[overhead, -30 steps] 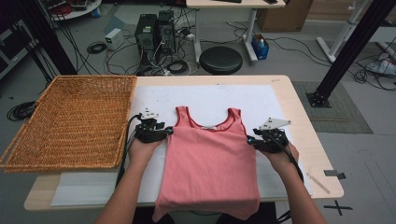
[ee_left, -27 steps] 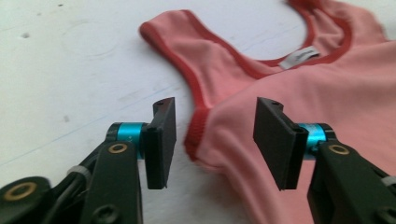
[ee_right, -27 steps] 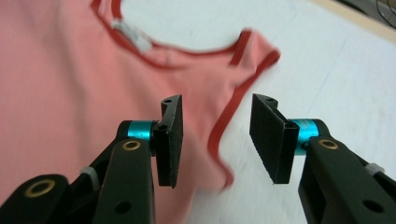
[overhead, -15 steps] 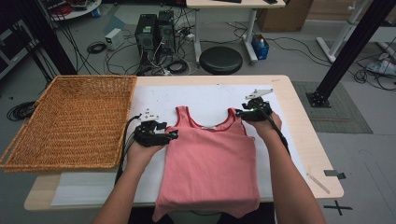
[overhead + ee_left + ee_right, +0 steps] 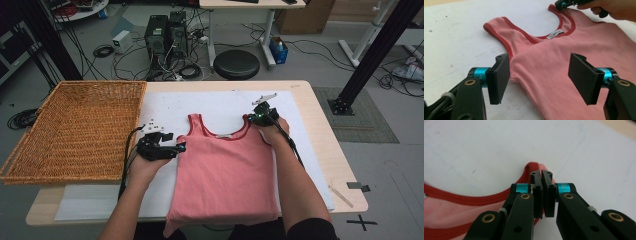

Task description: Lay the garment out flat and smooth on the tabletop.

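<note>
— Since a second ago the right gripper [image 5: 253,118] has travelled from the tank top's right side up to its right shoulder strap, and its fingers have just been closing. What does the garment look like?

— A salmon-pink tank top [image 5: 225,175] with darker red trim at neck and armholes, lying flat on the white sheet over the table [image 5: 320,120], its hem hanging over the near edge. A white label sits inside the neckline.

— And the grip?

— Right fingers [image 5: 537,182] are pressed together at the strap's tip; they seem to pinch the trim, though the cloth is hidden between them.

— The left?

— The left gripper [image 5: 539,75] hovers low by the left armhole, fingers [image 5: 499,77] spread apart after widening, nothing clamped. A wicker basket [image 5: 75,130] lies to its left.
</note>
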`<action>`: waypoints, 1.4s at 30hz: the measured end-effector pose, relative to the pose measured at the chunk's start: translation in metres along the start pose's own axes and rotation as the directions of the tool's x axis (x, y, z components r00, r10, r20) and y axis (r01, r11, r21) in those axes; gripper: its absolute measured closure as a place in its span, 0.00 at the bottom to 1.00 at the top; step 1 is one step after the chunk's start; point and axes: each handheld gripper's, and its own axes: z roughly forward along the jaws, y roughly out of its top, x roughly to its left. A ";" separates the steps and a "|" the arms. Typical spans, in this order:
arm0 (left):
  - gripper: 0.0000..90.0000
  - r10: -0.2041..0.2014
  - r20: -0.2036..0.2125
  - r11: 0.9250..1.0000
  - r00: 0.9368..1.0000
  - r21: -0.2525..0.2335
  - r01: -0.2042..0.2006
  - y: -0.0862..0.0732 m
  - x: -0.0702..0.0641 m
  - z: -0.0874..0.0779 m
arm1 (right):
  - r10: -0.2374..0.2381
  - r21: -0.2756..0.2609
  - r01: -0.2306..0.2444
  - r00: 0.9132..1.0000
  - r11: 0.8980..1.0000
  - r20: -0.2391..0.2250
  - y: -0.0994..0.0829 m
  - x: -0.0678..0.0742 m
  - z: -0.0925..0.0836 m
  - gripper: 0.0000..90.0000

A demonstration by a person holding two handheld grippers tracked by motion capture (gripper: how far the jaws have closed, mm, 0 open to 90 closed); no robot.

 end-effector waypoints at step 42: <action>0.96 0.188 -0.167 0.965 0.968 0.214 -0.151 0.061 0.062 0.158 | -0.040 -0.092 0.037 0.999 0.995 -0.030 -0.089 0.074 -0.114 0.64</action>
